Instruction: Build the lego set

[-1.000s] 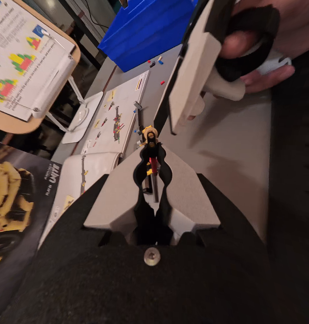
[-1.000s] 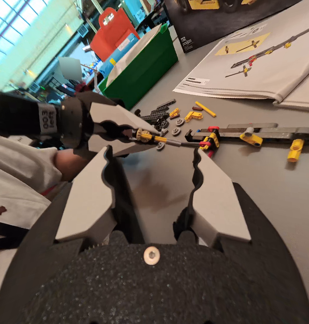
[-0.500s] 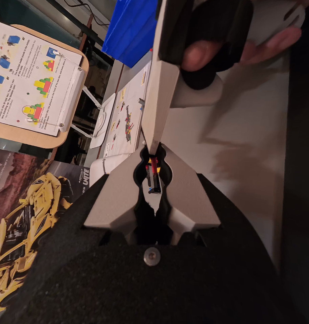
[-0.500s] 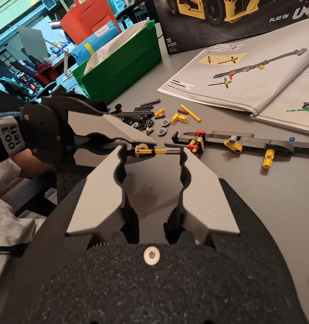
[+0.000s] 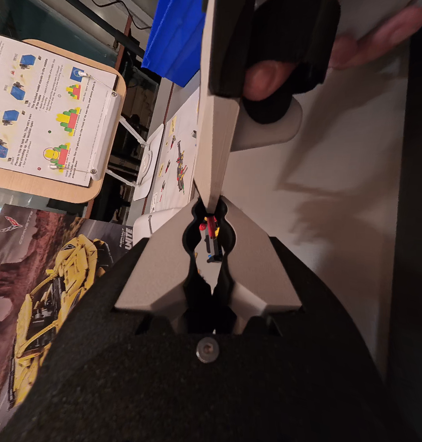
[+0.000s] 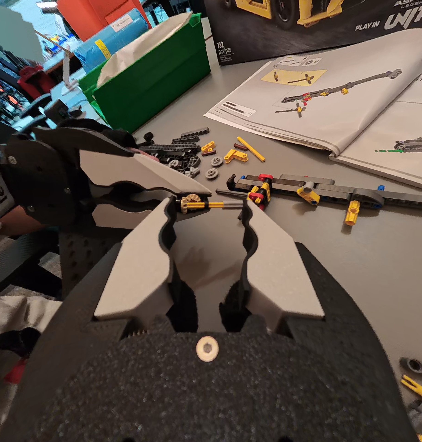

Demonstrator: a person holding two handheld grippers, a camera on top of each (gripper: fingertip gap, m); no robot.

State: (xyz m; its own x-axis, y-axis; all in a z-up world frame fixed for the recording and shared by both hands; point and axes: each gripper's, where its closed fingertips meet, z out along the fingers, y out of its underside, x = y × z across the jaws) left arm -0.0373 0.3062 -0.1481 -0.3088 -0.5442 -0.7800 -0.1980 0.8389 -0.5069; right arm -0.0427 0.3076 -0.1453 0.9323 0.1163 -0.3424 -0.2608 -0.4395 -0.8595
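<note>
My left gripper (image 5: 210, 203) is shut on a yellow axle (image 6: 213, 205) that carries a tan gear (image 6: 192, 203) and a grey end piece. In the right wrist view it (image 6: 200, 198) reaches in from the left and holds the axle level above the table. My right gripper (image 6: 208, 205) is open, with one finger beside the gear and the other at the axle's grey end. One of its fingers (image 5: 214, 134) crosses just ahead of my left tips. A long dark beam assembly (image 6: 325, 191) with yellow and red connectors lies on the grey table (image 6: 301, 263) behind.
A pile of loose dark beams, grey wheels and yellow pieces (image 6: 181, 153) lies behind the axle. An open instruction booklet (image 6: 325, 107), a green bin (image 6: 152, 83) and the set's box (image 6: 301, 24) stand farther back. A blue bin (image 5: 176, 40) and a sheet on a stand (image 5: 49, 114) are beyond.
My right gripper has moved in around the axle and its jaws have narrowed. My left gripper has kept hold of the axle and brought it up in front of the right gripper's tips.
</note>
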